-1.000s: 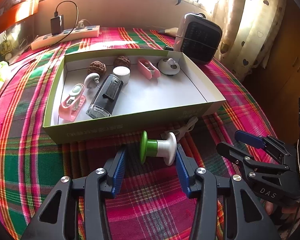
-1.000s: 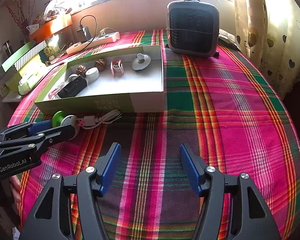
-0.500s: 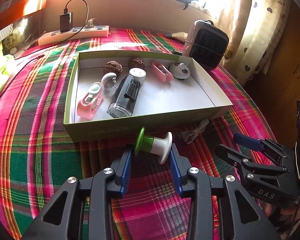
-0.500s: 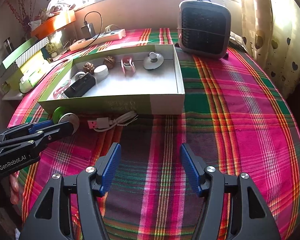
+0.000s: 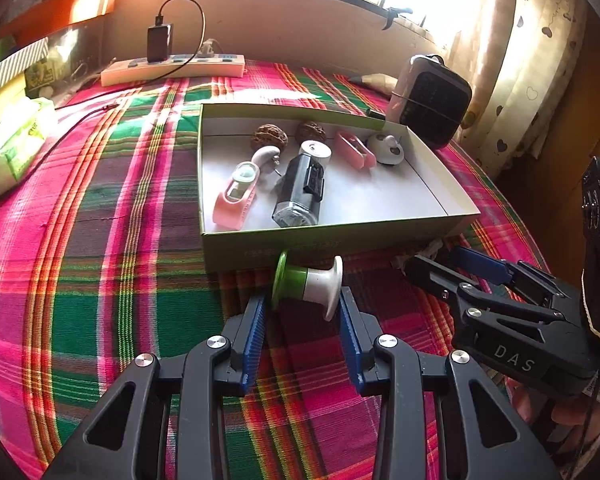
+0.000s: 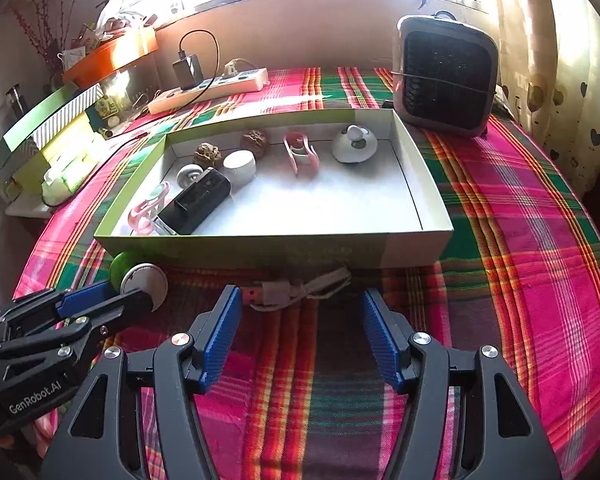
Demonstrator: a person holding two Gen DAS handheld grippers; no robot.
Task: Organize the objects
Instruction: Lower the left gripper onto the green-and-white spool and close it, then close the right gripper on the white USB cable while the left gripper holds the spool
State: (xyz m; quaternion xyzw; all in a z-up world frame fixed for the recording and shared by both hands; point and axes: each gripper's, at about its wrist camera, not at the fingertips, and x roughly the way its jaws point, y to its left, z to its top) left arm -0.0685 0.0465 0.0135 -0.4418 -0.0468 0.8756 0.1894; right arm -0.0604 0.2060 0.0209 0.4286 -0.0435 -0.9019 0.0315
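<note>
A green-and-white spool (image 5: 306,286) lies sideways on the plaid cloth, just in front of the open cardboard box (image 5: 340,236). My left gripper (image 5: 302,312) is shut on it, one blue pad against each end. From the right wrist view the same spool (image 6: 140,276) shows at the left gripper (image 6: 112,300). My right gripper (image 6: 300,332) is open over the cloth, and a coiled white USB cable (image 6: 296,290) lies just beyond its fingertips against the box (image 6: 260,246). Nothing sits between the right pads.
The box holds two walnuts (image 5: 270,136), pink clips (image 5: 356,154), a black-and-clear device (image 5: 302,192) and a white cap (image 6: 240,166). A small fan heater (image 6: 446,80) stands behind the box. A power strip (image 6: 212,90) and a tissue pack (image 5: 12,144) lie to the left.
The left jaws closed onto the spool's two ends. Both grippers shifted across the table, so the box now sits further right in each view and the cable lines up with the right fingers.
</note>
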